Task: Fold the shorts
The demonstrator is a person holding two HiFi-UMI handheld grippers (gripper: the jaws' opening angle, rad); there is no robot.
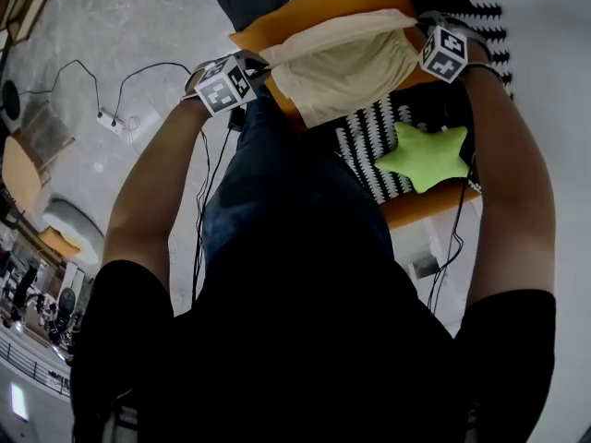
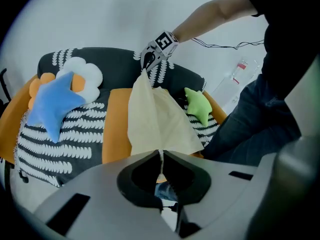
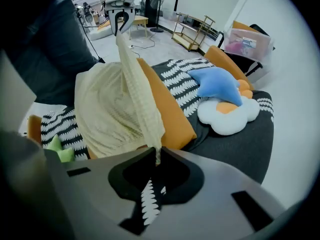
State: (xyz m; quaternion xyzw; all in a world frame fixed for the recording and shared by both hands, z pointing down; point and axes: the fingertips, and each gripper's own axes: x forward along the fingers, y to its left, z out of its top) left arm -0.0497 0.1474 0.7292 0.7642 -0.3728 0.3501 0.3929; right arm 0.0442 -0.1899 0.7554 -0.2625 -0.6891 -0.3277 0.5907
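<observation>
The cream shorts (image 1: 343, 63) hang lifted and stretched between my two grippers, above an orange seat cushion (image 1: 319, 12). My left gripper (image 1: 262, 65) is shut on one edge of the shorts (image 2: 156, 119), with fabric pinched in the jaws of that left gripper (image 2: 160, 156). At the other end my right gripper (image 1: 421, 28) is also shut on the shorts (image 3: 112, 109), the cloth caught between the jaws of that right gripper (image 3: 153, 153). Each gripper view shows the other across the cloth: the right gripper (image 2: 149, 60) and the left gripper (image 3: 121, 20).
A sofa with a black-and-white patterned cover (image 2: 60, 139) lies under the shorts. On it rest a green star pillow (image 1: 427, 155), a blue star pillow (image 3: 216, 84) and a white flower cushion (image 3: 229, 115). Cables (image 1: 138, 72) run over the floor at the left.
</observation>
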